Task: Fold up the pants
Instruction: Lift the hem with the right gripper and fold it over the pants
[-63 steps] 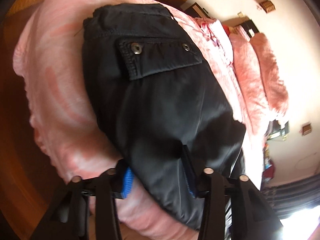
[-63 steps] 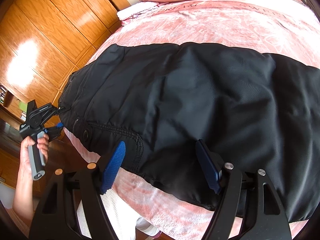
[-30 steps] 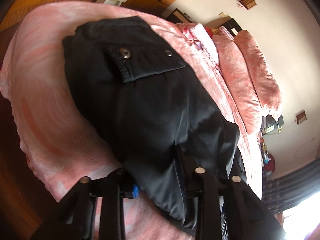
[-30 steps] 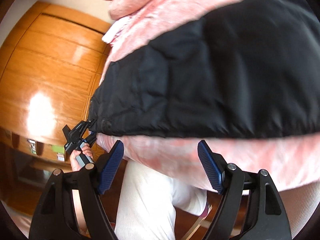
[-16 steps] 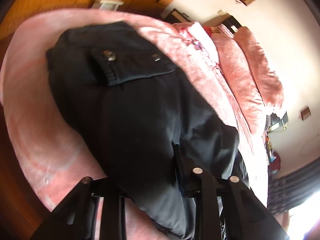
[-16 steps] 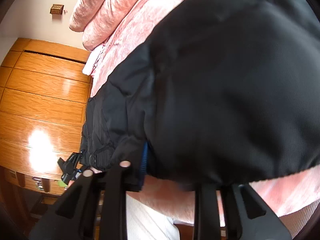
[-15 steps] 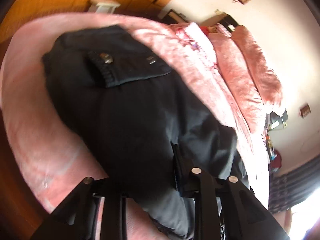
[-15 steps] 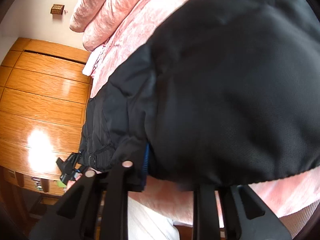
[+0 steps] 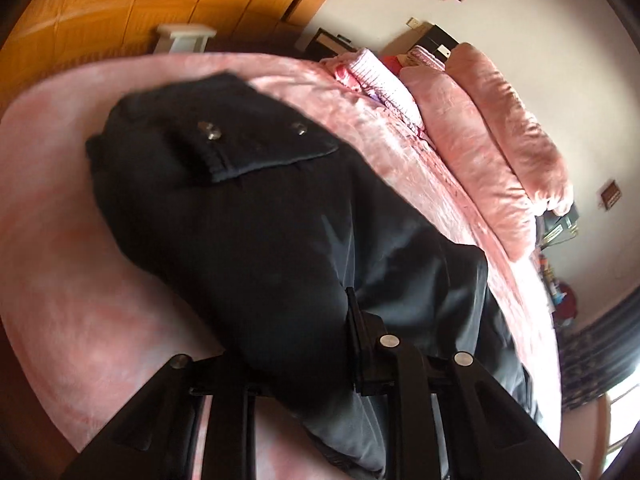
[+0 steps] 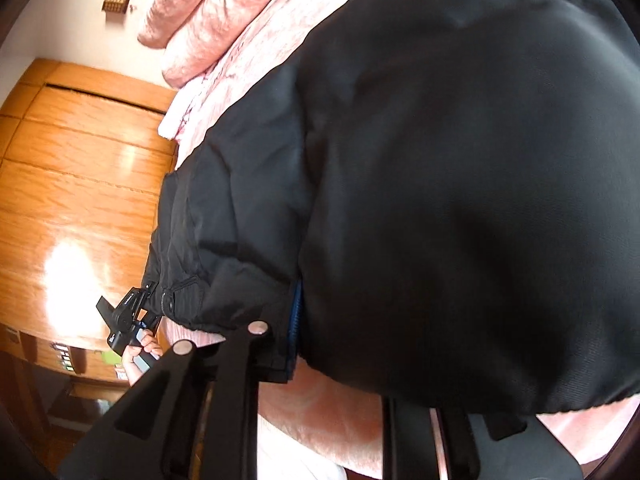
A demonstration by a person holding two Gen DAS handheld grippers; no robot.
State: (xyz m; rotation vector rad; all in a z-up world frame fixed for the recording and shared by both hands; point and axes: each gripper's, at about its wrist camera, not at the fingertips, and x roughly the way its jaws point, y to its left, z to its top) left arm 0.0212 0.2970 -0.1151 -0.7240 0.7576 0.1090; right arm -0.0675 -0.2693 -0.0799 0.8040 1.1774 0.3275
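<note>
Black pants (image 9: 256, 216) lie on a pink bed (image 9: 60, 280), with a snap-button pocket flap (image 9: 256, 148) facing up. My left gripper (image 9: 296, 356) is shut on a bunched fold of the pants at the near edge. In the right wrist view the pants (image 10: 440, 160) fill most of the frame. My right gripper (image 10: 340, 344) is shut on their near edge; cloth covers the fingers. The left gripper (image 10: 124, 316) also shows there, gripping the pants' far end at the bed's left edge.
Pink pillows (image 9: 500, 140) and folded pink cloth (image 9: 380, 84) lie at the head of the bed. A wooden wardrobe (image 10: 60, 200) stands beside the bed. A white stool (image 9: 184, 36) stands past the bed. The person's white-clad legs (image 10: 296, 456) are at the bed's near edge.
Both grippers have closed on the pants' near edge; the right one was open and off the cloth a second ago. The cloth is bunched and lifted slightly at both grips.
</note>
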